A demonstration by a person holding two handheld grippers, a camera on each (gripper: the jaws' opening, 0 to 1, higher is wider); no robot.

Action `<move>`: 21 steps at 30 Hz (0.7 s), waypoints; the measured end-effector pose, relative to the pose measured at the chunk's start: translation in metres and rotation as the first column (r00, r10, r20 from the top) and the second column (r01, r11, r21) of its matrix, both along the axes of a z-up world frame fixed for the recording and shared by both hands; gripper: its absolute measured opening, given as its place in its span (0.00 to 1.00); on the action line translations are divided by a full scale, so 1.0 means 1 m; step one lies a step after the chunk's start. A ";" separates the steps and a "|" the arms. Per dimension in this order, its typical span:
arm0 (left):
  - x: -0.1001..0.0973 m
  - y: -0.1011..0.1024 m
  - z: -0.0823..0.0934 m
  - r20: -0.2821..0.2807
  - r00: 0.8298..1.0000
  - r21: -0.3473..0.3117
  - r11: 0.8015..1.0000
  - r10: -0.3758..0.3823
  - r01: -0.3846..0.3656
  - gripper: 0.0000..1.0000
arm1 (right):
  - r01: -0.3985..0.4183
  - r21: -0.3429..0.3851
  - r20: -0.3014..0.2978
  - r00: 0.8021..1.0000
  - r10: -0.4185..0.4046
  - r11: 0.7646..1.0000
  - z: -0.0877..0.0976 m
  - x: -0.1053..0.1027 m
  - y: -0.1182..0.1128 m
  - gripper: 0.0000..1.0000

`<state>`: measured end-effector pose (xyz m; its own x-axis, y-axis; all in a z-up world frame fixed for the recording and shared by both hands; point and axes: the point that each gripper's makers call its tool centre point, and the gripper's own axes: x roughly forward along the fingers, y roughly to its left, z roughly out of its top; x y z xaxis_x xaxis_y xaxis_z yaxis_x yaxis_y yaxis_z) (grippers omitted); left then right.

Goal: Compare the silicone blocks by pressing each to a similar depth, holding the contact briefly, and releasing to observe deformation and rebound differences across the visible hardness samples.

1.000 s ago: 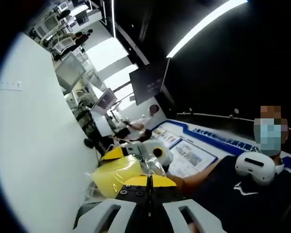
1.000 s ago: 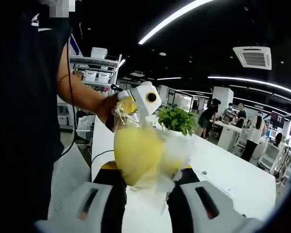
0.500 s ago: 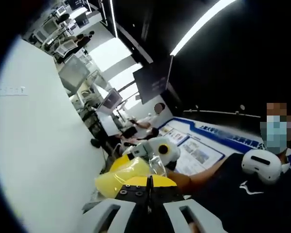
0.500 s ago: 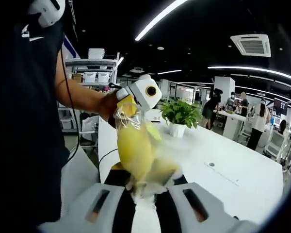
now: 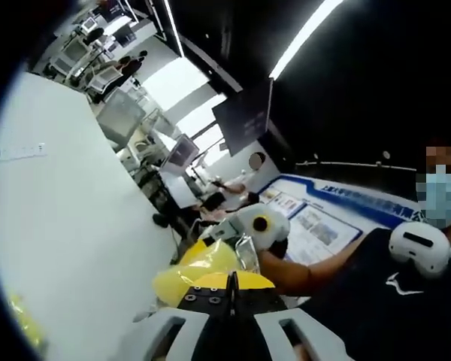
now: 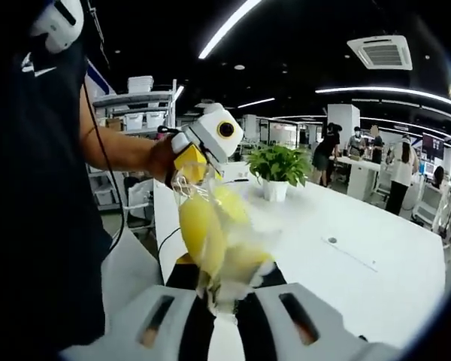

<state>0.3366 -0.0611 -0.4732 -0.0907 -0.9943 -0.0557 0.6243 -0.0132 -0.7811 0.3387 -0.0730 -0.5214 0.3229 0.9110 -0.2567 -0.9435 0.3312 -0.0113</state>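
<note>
Yellow silicone blocks in a clear plastic bag (image 6: 214,244) hang above the white table (image 6: 346,263), gripped by both tongs (image 6: 218,301) (image 6: 186,167); uneven pulling may tear it.

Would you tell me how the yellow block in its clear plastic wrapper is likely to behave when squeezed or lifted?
The yellow block hangs between both tongs above the white table, so it is probably light. Its rounded, bulging outline suggests soft, yielding material. The clear plastic wrapper looks crinkled and loose, so it may slip or shift over the block under pressure.
</note>
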 end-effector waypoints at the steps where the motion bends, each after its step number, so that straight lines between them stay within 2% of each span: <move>1: 0.001 0.000 -0.001 0.004 1.000 0.005 1.000 0.005 -0.005 0.00 | 0.003 -0.010 0.009 1.000 -0.003 1.000 -0.001 0.002 -0.001 0.02; 2: 0.001 0.001 -0.004 0.006 1.000 0.021 1.000 0.004 -0.004 0.00 | 0.008 -0.033 0.021 1.000 -0.007 0.999 -0.004 0.004 -0.002 0.02; 4: 0.003 0.001 -0.005 0.002 1.000 0.017 1.000 0.011 -0.011 0.00 | 0.007 -0.014 -0.002 1.000 -0.007 1.000 -0.004 0.005 -0.001 0.02; 19: 0.006 0.003 -0.007 0.004 1.000 0.017 0.999 0.029 -0.029 0.00 | 0.005 -0.009 0.006 1.000 -0.005 1.000 -0.006 0.010 0.002 0.03; 21: 0.006 0.003 -0.008 0.004 1.000 0.022 0.999 0.029 -0.029 0.00 | 0.000 -0.007 -0.009 1.000 0.000 1.000 -0.007 0.009 0.003 0.02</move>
<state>0.3425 -0.0578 -0.4809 -0.0616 -0.9951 -0.0776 0.6270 0.0219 -0.7787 0.3475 -0.0703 -0.5288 0.3208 0.9090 -0.2660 -0.9435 0.3313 -0.0057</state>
